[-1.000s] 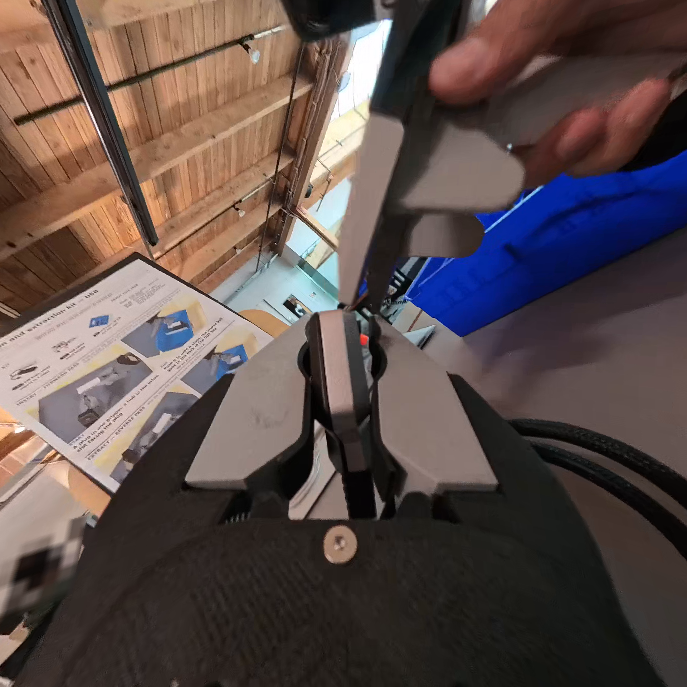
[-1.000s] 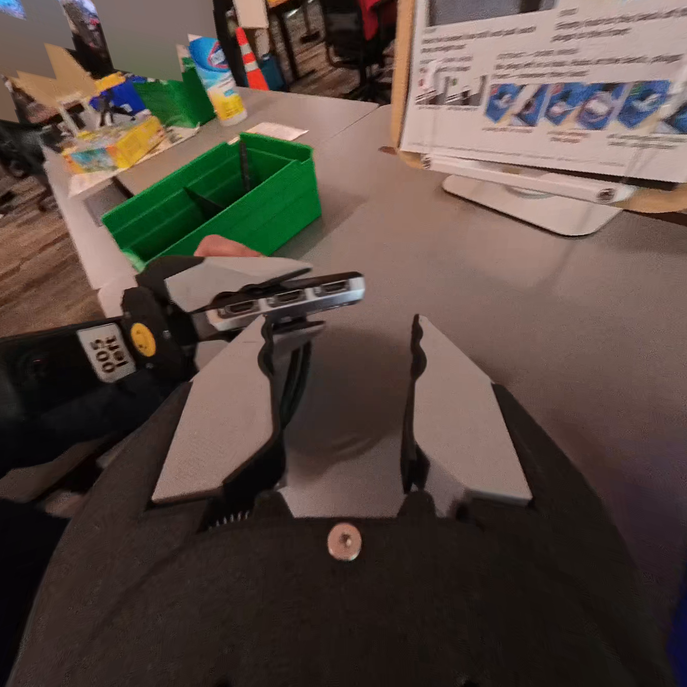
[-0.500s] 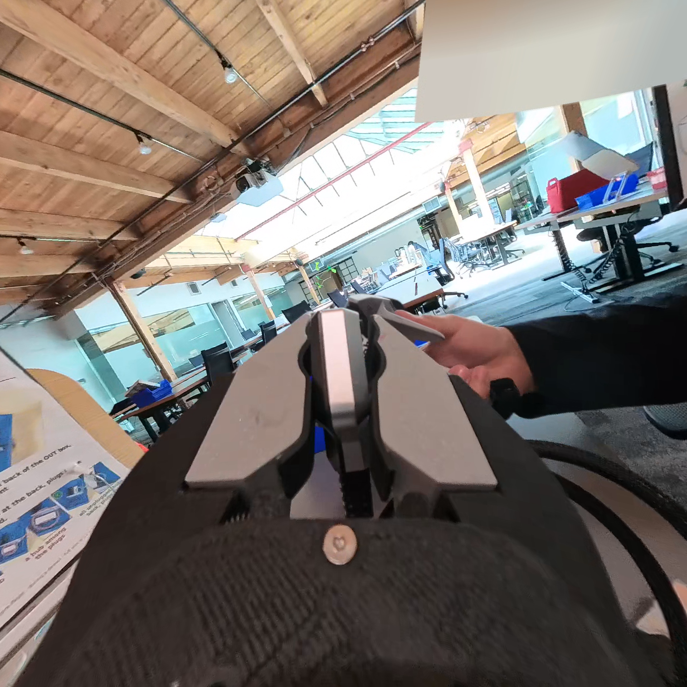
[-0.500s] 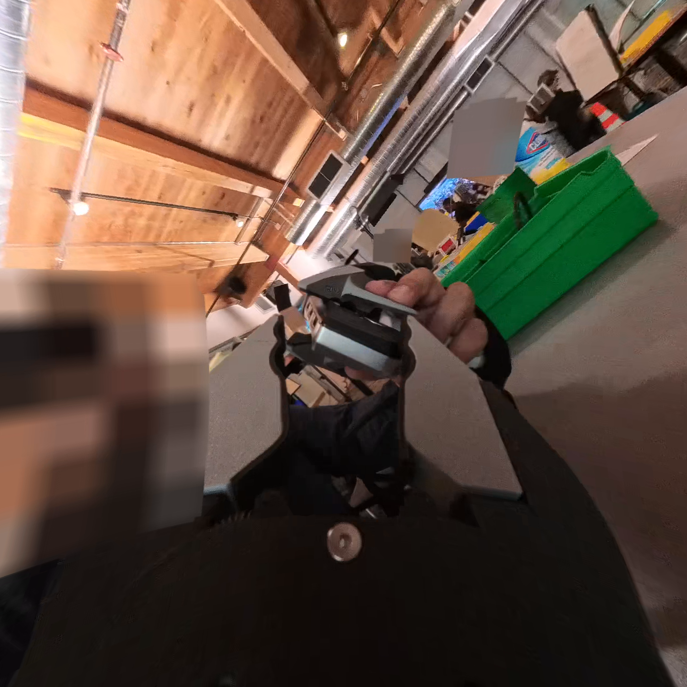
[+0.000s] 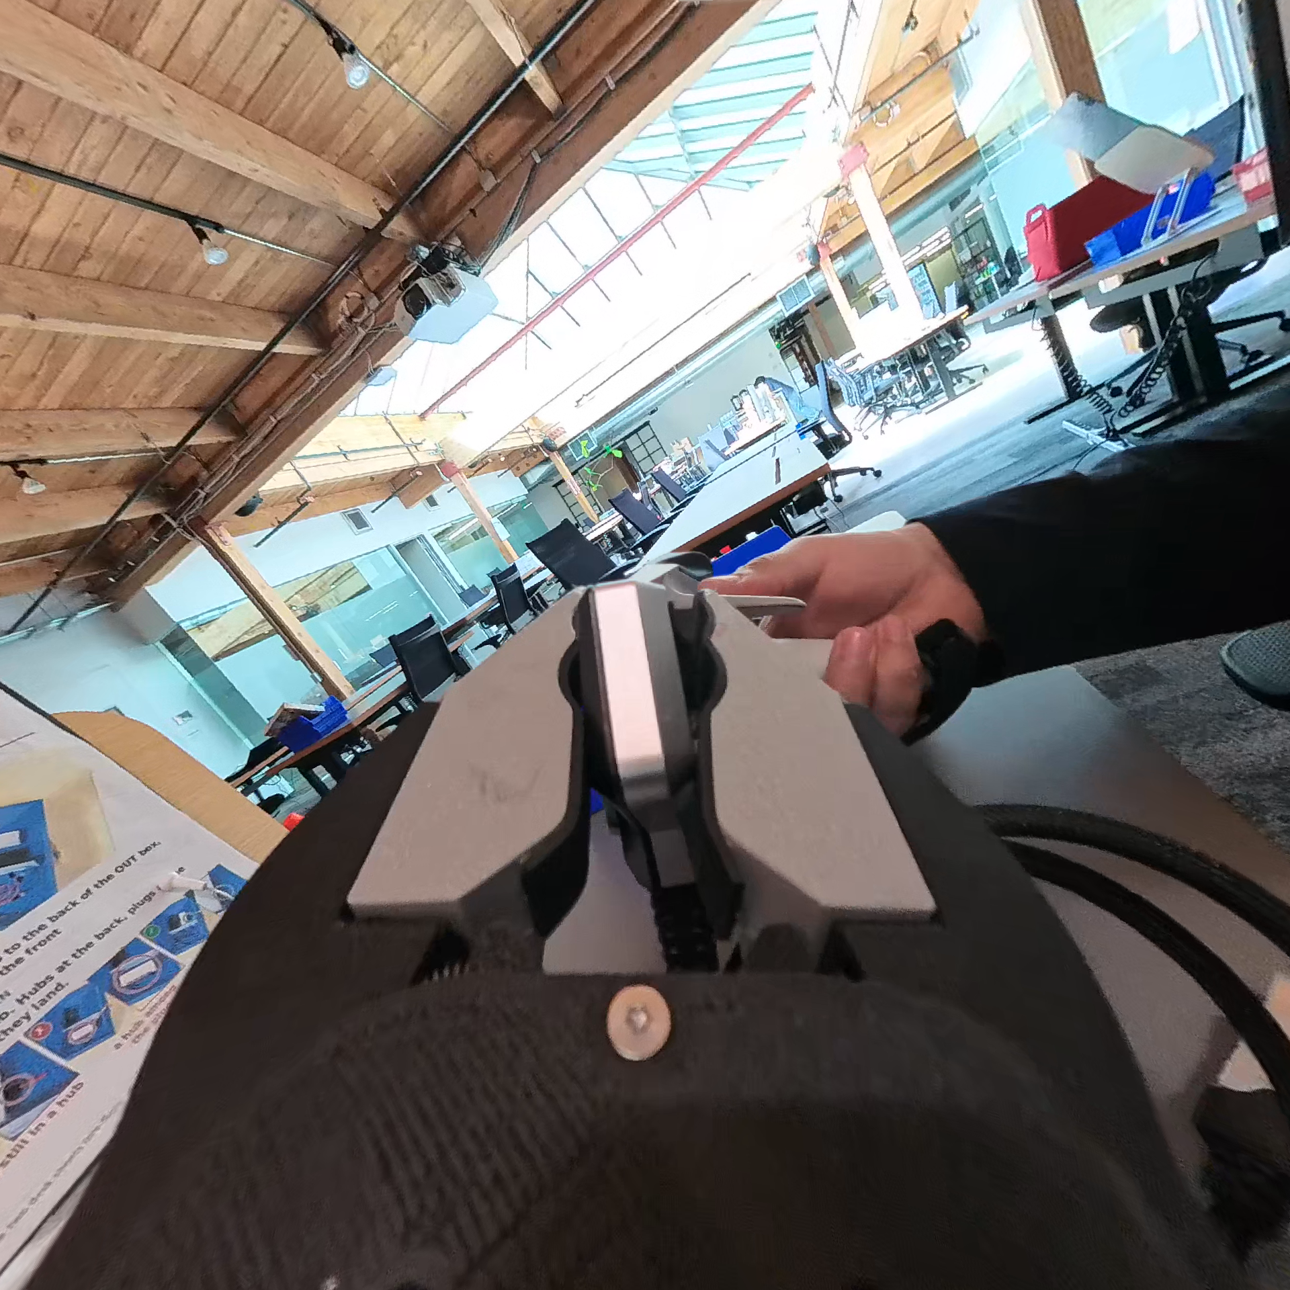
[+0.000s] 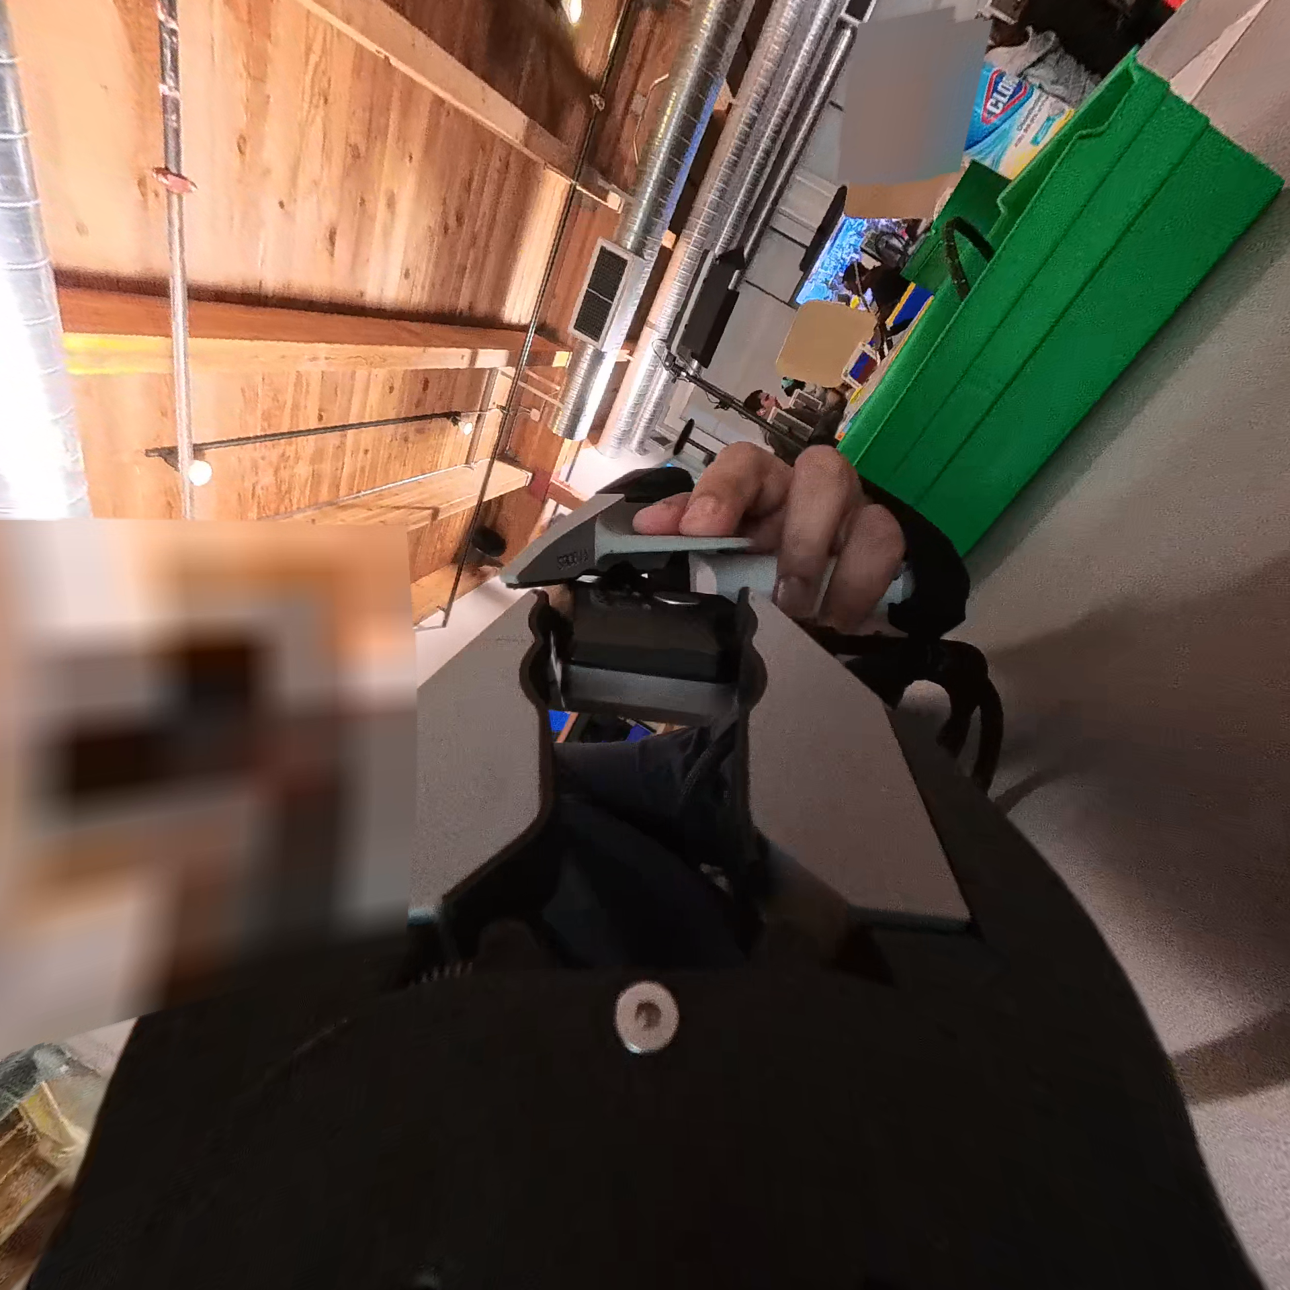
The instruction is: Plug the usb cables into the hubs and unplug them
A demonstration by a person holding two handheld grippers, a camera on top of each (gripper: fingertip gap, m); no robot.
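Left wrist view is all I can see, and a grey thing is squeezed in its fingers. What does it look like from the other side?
Observer: In the right wrist view, the hub lies crosswise between the fingers of the right gripper, with a dark face above its silver edge.
Operator: Are those fingers pinching it too?
Observer: I can't tell. Its ends reach both fingers.
Operator: Is anything else nearby?
Observer: A green bin stands on the grey table.

The hub (image 5: 632,698) looks like smooth, shiny metal. The fingers (image 5: 482,789) are dull grey plastic. The green bin (image 6: 1061,314) is shiny plastic. The ceiling (image 5: 174,174) is rough wood.
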